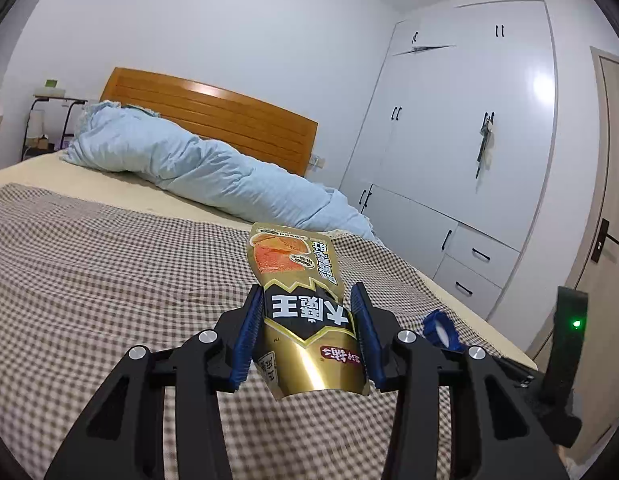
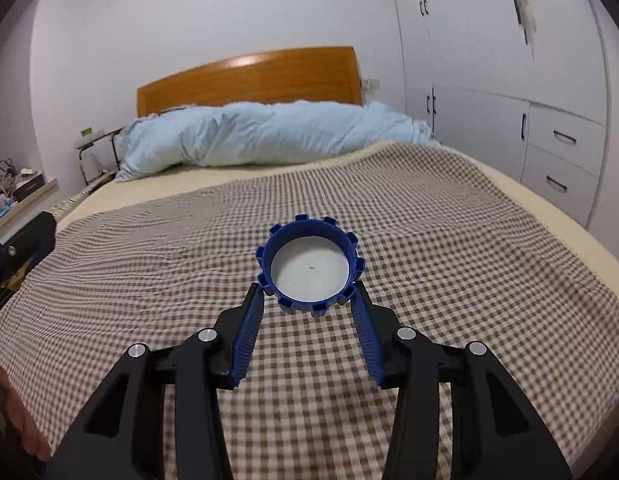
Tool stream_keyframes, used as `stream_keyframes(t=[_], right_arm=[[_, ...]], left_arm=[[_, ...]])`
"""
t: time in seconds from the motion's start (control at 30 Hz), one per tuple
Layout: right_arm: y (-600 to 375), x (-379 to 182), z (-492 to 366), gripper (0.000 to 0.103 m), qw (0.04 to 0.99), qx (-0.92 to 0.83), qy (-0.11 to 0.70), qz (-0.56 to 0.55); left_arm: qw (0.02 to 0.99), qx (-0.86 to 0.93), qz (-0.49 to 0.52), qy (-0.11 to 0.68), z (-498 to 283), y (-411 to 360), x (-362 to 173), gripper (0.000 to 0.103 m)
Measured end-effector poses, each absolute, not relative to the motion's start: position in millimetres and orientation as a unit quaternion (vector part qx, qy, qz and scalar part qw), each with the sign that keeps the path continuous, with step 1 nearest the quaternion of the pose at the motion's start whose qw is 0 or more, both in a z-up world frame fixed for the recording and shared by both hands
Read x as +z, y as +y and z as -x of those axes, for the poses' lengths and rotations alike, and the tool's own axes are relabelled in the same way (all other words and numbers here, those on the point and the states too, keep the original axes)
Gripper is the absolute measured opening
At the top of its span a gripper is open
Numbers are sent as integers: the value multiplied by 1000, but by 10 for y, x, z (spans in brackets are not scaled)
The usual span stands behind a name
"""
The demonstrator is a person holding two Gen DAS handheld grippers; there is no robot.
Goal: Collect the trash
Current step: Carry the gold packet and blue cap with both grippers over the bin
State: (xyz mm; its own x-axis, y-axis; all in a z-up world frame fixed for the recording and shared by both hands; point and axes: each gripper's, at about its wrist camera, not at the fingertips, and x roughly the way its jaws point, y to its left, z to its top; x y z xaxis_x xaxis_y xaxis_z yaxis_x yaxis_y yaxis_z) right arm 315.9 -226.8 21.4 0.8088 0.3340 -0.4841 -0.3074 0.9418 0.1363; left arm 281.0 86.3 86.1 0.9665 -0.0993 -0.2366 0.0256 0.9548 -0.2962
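**A:** Left wrist view first. What has the left gripper (image 1: 307,300) got?

**B:** Its blue ribbed pads are partly closed on a glossy gold and black snack wrapper (image 1: 305,304), pinching it from both sides. The wrapper sticks out forward past the fingertips, clear of the brown and white checked bedspread (image 1: 109,280) under it.

**A:** Anything around it?

**B:** A rumpled pale blue duvet (image 1: 197,168) lies across the far end of the bed in front of an orange wooden headboard (image 1: 213,116). White built-in wardrobes (image 1: 469,140) fill the right wall, with something hanging from one handle; I can't make out what. The right finger's black linkage partly hides a blue object with a white centre (image 1: 440,330), and a black device with a green light (image 1: 569,320) stands at the right edge.

**A:** And the right wrist view?

**B:** The right gripper (image 2: 309,294) is about half open, its fingertips pressed on the sides of a round blue ridged plastic cap with a white inner face (image 2: 309,266), open side toward the camera, held above the checked bedspread (image 2: 429,260).

**A:** Surroundings?

**B:** Same duvet (image 2: 269,132) and headboard (image 2: 249,80). A cluttered shelf (image 2: 17,196) at the left is cut off by the frame, and black hardware (image 2: 17,252) juts in below it. A bit of a hand (image 2: 21,420) shows bottom left, mostly cropped.
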Motion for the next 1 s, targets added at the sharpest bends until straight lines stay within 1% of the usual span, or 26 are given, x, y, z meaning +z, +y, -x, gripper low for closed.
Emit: stream_keyframes(t=[0.27,0.67,1.0], right_arm=[[-2408,345,-2621,44,954,185,235,-27],[-2529,492,-1994,44,954,204,218,-22],[-2589,501,-1511,44,952,224,208,-9]], left_arm=[[986,-31,124,109,-2184,783,996,42],[990,-38,77,116,-1523,605,1167,42],[990,-55,63,113,-958,388,1143,42]])
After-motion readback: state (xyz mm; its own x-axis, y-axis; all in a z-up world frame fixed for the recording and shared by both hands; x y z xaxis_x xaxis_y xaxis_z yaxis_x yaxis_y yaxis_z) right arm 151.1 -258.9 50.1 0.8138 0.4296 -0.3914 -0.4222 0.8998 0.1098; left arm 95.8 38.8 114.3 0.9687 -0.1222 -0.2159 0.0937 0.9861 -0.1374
